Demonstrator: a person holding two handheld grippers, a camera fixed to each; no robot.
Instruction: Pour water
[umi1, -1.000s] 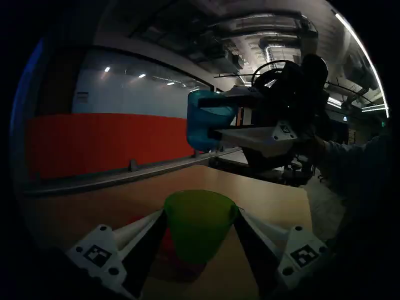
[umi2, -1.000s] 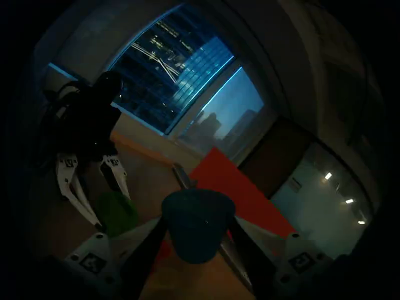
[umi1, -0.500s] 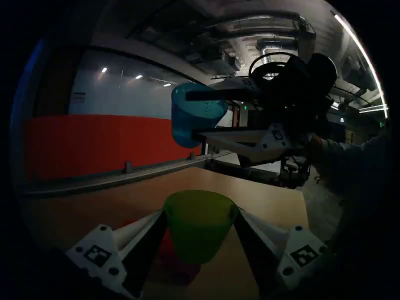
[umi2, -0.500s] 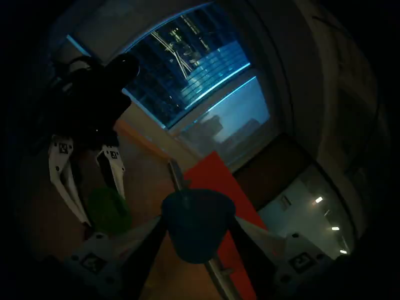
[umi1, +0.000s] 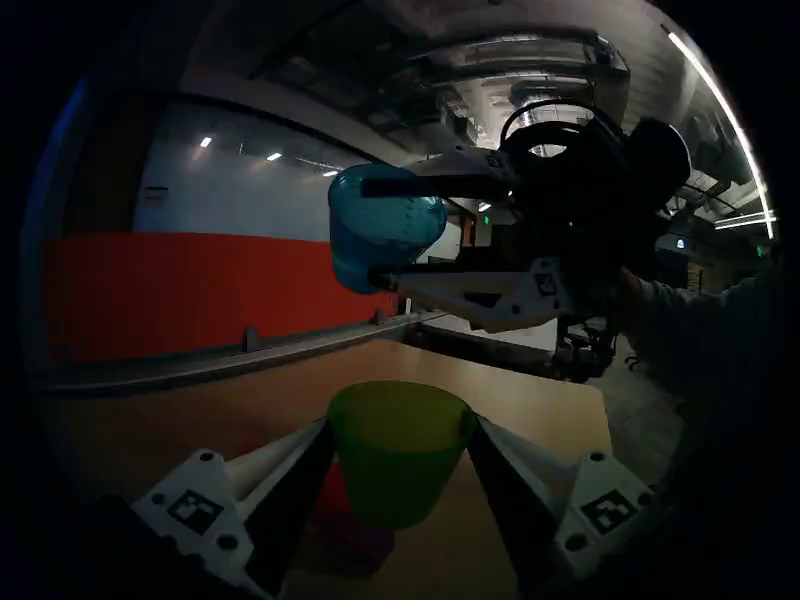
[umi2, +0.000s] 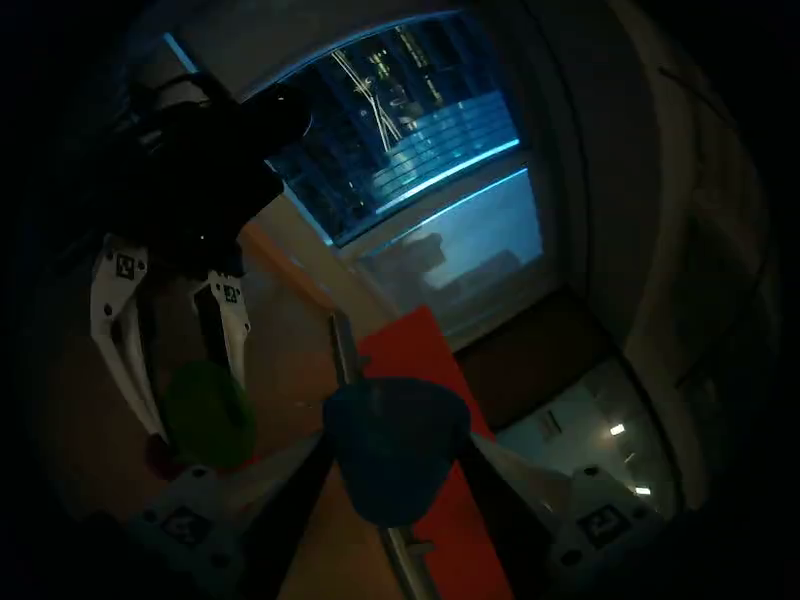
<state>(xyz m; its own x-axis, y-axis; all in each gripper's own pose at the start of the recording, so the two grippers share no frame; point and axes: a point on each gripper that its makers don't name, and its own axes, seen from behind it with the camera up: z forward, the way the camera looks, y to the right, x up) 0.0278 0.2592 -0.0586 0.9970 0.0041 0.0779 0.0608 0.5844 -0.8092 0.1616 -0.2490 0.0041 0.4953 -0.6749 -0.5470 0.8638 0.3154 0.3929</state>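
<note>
A green cup (umi1: 400, 450) sits upright between the fingers of my left gripper (umi1: 400, 465), which is shut on it just above the wooden table (umi1: 520, 390). Higher up, a blue cup (umi1: 380, 230) lies tipped on its side, its mouth turned right, in my right gripper (umi1: 400, 235). In the right gripper view the blue cup (umi2: 395, 455) fills the space between the two fingers of my right gripper (umi2: 395, 470), shut on it. Down at the left, the green cup (umi2: 205, 415) hangs in my left gripper (umi2: 190, 400). No water is visible in the dim light.
A red object (umi1: 335, 500) lies on the table under the green cup. An orange-red wall panel (umi1: 200, 285) and a rail run along the table's far side. A sleeve (umi1: 700, 330) holds the right gripper. Dark windows (umi2: 430, 170) show behind the left gripper.
The right gripper has carried the blue cup left and upward and tilted it further onto its side. The left gripper and green cup have stayed nearly still.
</note>
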